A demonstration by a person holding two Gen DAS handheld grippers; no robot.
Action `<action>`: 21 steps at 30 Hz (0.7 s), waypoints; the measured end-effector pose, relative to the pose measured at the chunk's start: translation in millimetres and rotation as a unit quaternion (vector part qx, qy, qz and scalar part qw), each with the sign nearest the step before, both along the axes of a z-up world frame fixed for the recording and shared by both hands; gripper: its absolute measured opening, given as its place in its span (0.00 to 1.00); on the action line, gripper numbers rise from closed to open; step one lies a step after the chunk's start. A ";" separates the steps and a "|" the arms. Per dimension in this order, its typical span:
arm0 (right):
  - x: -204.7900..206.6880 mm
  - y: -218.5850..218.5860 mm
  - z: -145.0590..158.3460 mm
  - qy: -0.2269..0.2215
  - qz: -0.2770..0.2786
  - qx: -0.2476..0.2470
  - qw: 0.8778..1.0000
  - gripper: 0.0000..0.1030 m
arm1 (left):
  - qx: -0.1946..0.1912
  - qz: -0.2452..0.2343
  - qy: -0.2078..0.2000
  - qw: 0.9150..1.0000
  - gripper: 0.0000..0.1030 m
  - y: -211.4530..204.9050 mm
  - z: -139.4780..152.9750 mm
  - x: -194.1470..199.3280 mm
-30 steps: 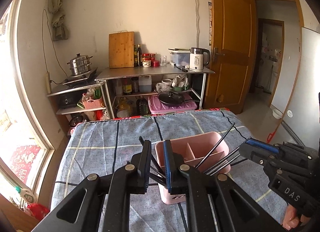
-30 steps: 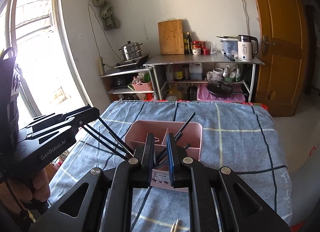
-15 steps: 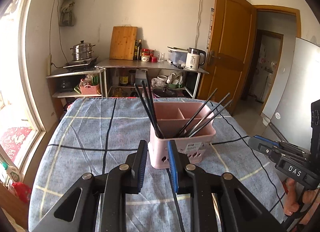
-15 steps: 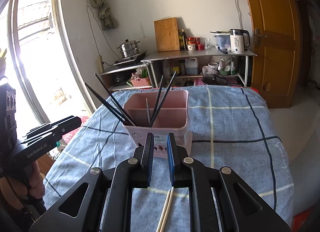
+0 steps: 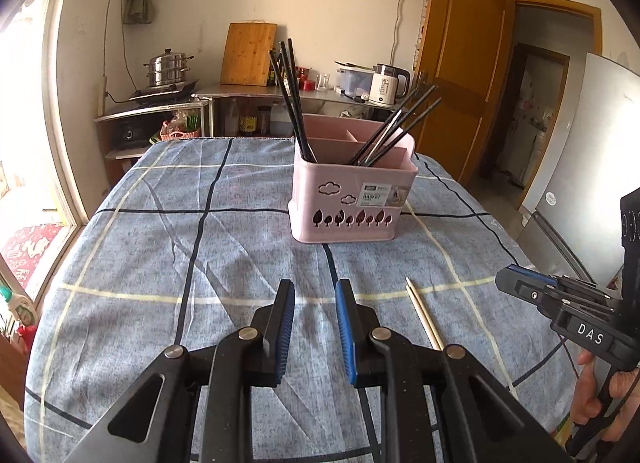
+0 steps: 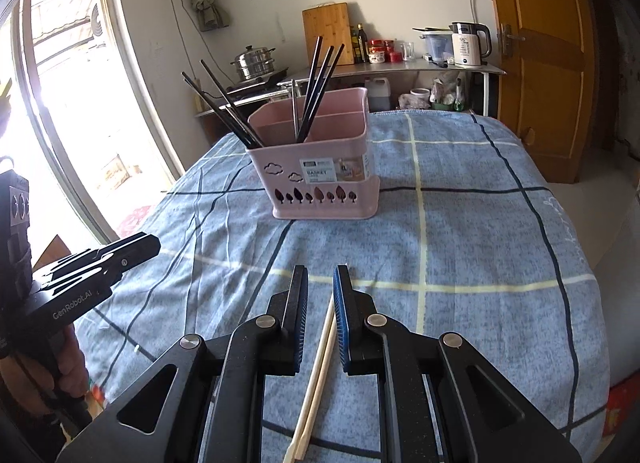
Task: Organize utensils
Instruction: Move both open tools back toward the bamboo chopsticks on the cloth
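A pink utensil basket [image 5: 352,199] [image 6: 320,179] stands on the blue checked tablecloth and holds several black chopsticks [image 5: 292,99] [image 6: 320,83] in its compartments. Two pale wooden chopsticks [image 5: 424,319] [image 6: 320,359] lie side by side on the cloth. My left gripper [image 5: 314,291] is open and empty, well back from the basket, with the wooden chopsticks to its right. My right gripper [image 6: 320,275] is open, its jaws on either side of the wooden chopsticks, not closed on them. Each gripper shows in the other's view [image 5: 560,303] [image 6: 100,263].
The tablecloth [image 5: 160,263] covers the whole table. Behind stand a metal shelf with a kettle [image 5: 388,85], a cutting board [image 5: 248,53] and a steamer pot [image 5: 168,67]. A wooden door [image 5: 460,63] is at the right, a window [image 6: 68,103] at the left.
Both grippers pulled back and down from over the basket to low above the cloth. The black chopsticks stay in the basket. The wooden chopsticks now lie between my right jaws.
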State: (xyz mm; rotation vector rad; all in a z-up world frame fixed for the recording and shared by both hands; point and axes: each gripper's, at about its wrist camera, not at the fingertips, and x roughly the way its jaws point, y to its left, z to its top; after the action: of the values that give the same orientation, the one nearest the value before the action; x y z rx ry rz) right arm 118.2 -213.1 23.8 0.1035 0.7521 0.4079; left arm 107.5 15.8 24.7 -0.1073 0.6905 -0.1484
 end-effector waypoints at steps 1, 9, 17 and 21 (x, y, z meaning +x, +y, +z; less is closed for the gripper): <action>-1.0 -0.7 -2.8 0.003 -0.001 0.000 1.000 0.13 | 0.000 -0.001 0.003 1.000 0.20 -1.6 -2.7 -3.3; -5.6 -3.2 -18.8 0.024 -0.004 -0.002 1.000 0.13 | 0.003 -0.004 0.012 1.000 0.20 -7.4 -12.1 -10.9; -2.8 2.1 -36.0 0.044 0.002 -0.014 0.999 0.13 | -0.003 -0.005 0.024 1.000 0.20 -7.7 -21.1 -9.3; -0.6 4.3 -47.2 0.057 0.003 -0.020 0.998 0.13 | -0.005 -0.006 0.030 1.000 0.20 -7.5 -25.3 -9.2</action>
State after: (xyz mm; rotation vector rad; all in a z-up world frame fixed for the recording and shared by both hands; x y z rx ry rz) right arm 117.6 -208.8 -23.3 0.0865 0.8731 0.3950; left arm 98.3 8.3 -0.6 -0.1168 0.7502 -0.1603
